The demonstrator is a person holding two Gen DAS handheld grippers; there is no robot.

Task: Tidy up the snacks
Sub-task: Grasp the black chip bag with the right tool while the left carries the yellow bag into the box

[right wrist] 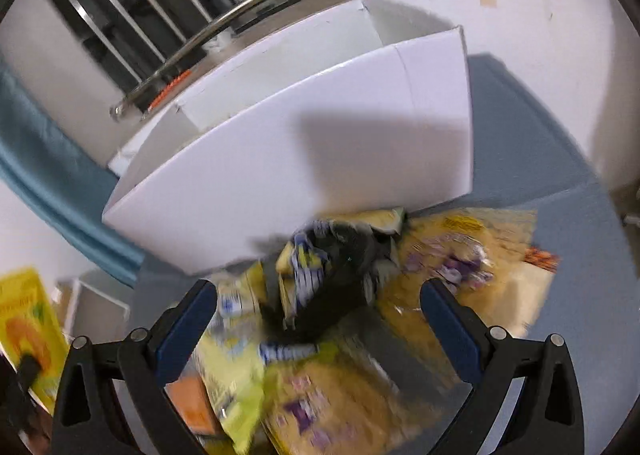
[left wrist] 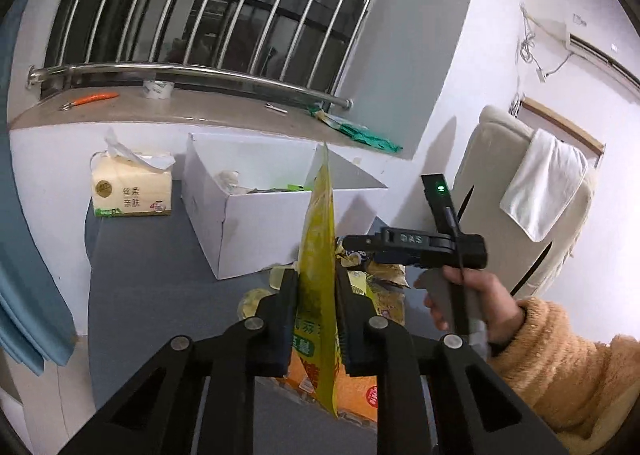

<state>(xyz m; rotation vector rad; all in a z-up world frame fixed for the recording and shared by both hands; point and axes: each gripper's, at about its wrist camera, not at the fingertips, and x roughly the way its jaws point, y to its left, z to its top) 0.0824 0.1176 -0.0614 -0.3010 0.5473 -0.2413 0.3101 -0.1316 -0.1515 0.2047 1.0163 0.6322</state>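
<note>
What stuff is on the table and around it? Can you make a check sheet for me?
Surface: grey-blue table, against a white wall under a window ledge.
Job's things: white box open, some items already inside; yellow snack bag held upright; loose snack packets piled in front of the box.
Clutter: tissue pack left of the box; tape roll, an orange-handled tool and green packaging on the ledge.
Grippers: left gripper shut on the yellow snack bag; right gripper open above the pile.
Cables: white cords hanging on the right wall.
Surroundings: barred window, blue curtain, cream chair with a white towel.
</note>
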